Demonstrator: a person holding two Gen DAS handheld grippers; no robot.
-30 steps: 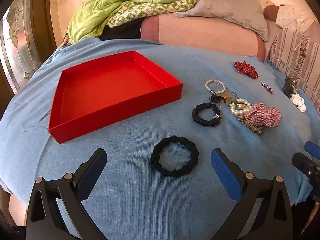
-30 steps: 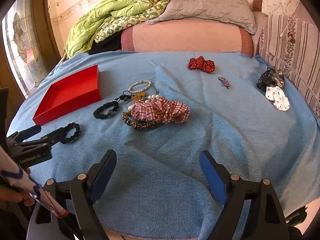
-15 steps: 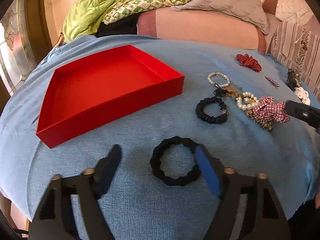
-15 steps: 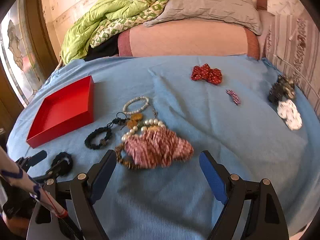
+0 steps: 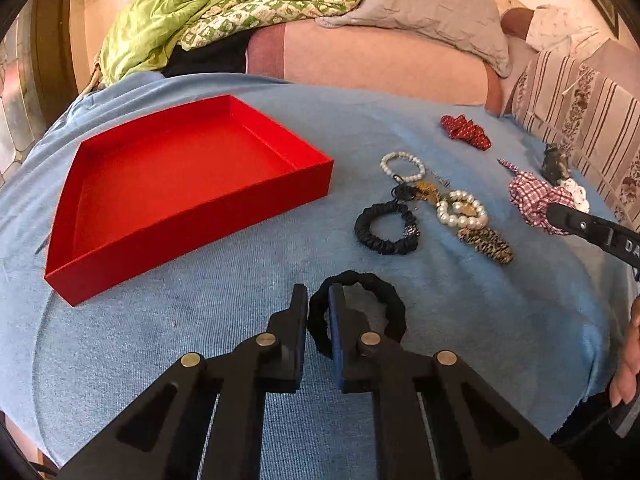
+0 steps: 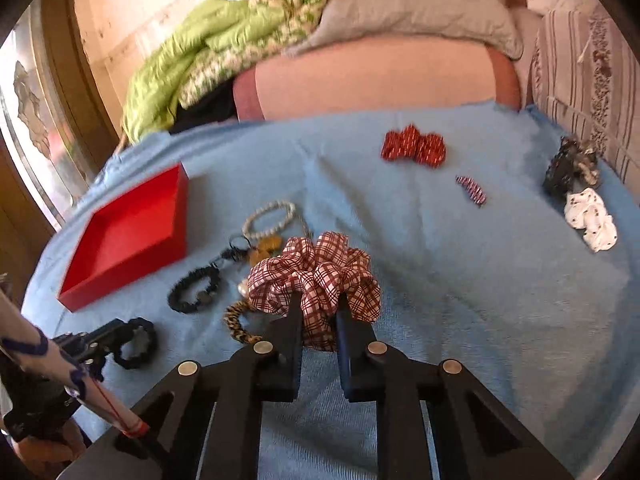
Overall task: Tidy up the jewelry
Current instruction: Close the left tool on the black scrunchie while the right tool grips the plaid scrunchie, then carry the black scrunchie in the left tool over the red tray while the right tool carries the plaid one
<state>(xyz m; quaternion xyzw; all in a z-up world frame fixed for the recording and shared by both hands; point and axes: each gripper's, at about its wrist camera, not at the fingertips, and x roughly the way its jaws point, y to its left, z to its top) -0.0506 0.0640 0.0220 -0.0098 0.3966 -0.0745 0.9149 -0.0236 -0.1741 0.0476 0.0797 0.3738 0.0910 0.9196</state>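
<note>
Already both grips are on. Left gripper (image 5: 318, 300), low centre of its view, tilted down at the bed (image 5: 200, 320): jaws have just been closing and now pinch the near-left rim of the black scrunchie (image 5: 360, 308). Red tray (image 5: 180, 184) lies up-left, empty. Right gripper (image 6: 318, 312) jaws, just closing too, pinch the plaid scrunchie (image 6: 316, 272); tray far left.

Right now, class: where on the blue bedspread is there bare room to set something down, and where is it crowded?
Bare: the red tray floor; the cloth between the red bow and the white scrunchie; the near strip right of the plaid scrunchie. Crowded: the cluster right of the tray, from pearl bracelet to leopard scrunchie.
</note>
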